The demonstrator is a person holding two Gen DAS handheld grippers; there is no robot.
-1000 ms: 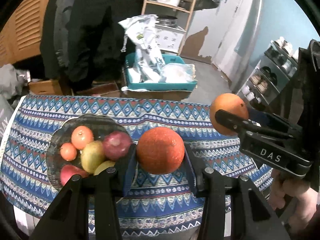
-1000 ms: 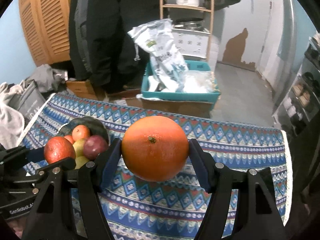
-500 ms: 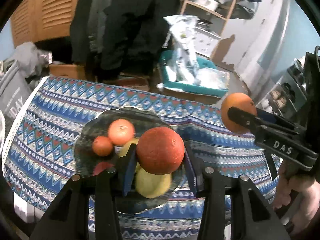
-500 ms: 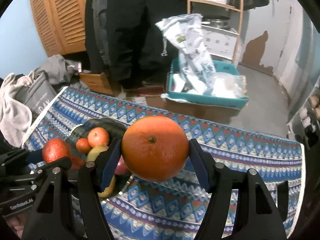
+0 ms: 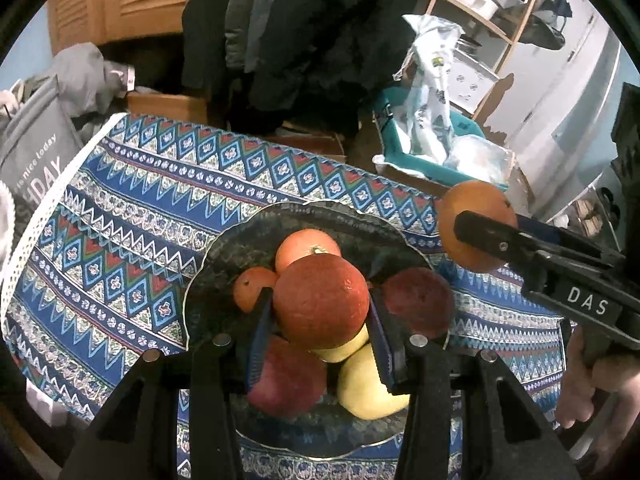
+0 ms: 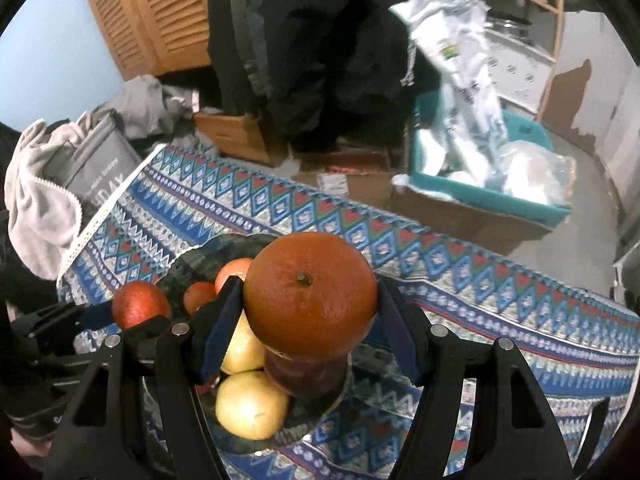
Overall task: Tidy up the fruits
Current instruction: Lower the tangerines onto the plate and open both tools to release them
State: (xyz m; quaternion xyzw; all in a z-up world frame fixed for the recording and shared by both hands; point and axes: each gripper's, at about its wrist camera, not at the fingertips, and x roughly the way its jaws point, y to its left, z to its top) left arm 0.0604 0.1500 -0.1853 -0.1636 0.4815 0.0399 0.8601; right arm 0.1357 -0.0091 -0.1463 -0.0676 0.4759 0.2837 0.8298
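Above the dark plate [image 5: 224, 248], the left gripper [image 5: 320, 312] has its jaws closed on a reddish orange [image 5: 320, 304], which hangs over the fruit heaped in the middle of the plate. Under that orange lie a red apple [image 5: 286, 380] and a yellow apple [image 5: 368, 388], both on the near side of the plate. A dark red apple [image 5: 420, 300] sits on the plate's right side, and two small tangerines, a larger one [image 5: 300, 246] and a smaller one [image 5: 250, 288], rest toward its far side. The plate stands on a blue patterned tablecloth [image 5: 140, 220].

Right of the plate in the left wrist view, the right gripper [image 6: 310, 316] has its jaws closed on a bright orange [image 6: 310, 296]; in its own view this orange hangs over the plate's right part, above the dark red apple [image 6: 304, 376], with yellow apples [image 6: 250, 404] beside it. Whether either held orange touches the fruit beneath cannot be told.

Beyond the plate, past the table's far edge, a teal bin [image 6: 480, 184] holds plastic bags.
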